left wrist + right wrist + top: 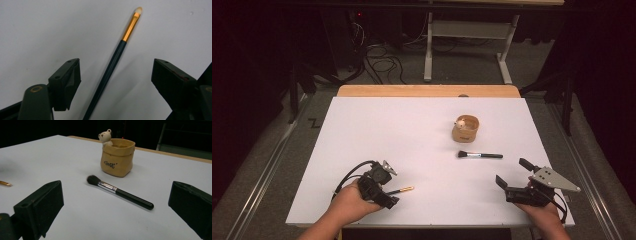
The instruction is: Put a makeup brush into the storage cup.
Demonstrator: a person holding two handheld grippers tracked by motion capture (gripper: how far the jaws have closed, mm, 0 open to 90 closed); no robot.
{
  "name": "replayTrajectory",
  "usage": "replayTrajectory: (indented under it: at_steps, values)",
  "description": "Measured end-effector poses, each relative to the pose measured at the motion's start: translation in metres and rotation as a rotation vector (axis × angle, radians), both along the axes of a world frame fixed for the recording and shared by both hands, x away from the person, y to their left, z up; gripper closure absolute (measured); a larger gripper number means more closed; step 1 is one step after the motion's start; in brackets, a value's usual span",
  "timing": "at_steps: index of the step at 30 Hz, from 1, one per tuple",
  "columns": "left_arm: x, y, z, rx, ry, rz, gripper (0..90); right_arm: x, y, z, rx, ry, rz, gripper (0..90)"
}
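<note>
White-covered bench (422, 145), dark room behind. Landmark: tan sack-shaped pot with a small bear figure (465, 128). Slim dark-handled brush with gold ferrule (117, 56) lies flat, well left of and nearer than the pot, straddled by the left gripper (115, 77), jaws apart, untouching, lined up to grasp. Right gripper (116, 202) wide, empty, facing a black powder brush (479, 155) just before the pot.

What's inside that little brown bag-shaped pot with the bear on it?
The pot looks empty near its rim, where the bear peeks over; its walls hide the bottom.
</note>
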State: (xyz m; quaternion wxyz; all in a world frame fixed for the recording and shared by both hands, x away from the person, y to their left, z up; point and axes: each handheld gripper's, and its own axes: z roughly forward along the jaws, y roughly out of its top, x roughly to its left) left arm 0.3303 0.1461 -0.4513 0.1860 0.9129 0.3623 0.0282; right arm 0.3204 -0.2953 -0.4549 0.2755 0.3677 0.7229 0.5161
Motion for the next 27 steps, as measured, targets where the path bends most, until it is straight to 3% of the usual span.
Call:
replayTrajectory:
  at_steps: [7, 11, 18, 27]
  values:
    - [0.0003, -0.0024, -0.0026, 0.006, 0.006, -0.028, 41.9, -0.0003, -0.0004, -0.0003, 0.003, 0.006, 0.0, 0.6]
    - [0.0003, -0.0015, -0.0032, 0.005, 0.001, -0.018, 51.0, 0.0, -0.0001, -0.0009, 0.0, 0.01, 0.004, 0.6]
    - [0.0021, 0.0009, -0.0026, -0.012, 0.008, -0.012, 59.5, 0.0011, -0.0018, -0.0012, 0.009, 0.014, 0.0, 0.9]
    - [0.0029, 0.0003, -0.007, 0.012, 0.003, -0.018, 68.9, 0.0002, -0.001, -0.0009, 0.008, 0.011, 0.008, 1.4]
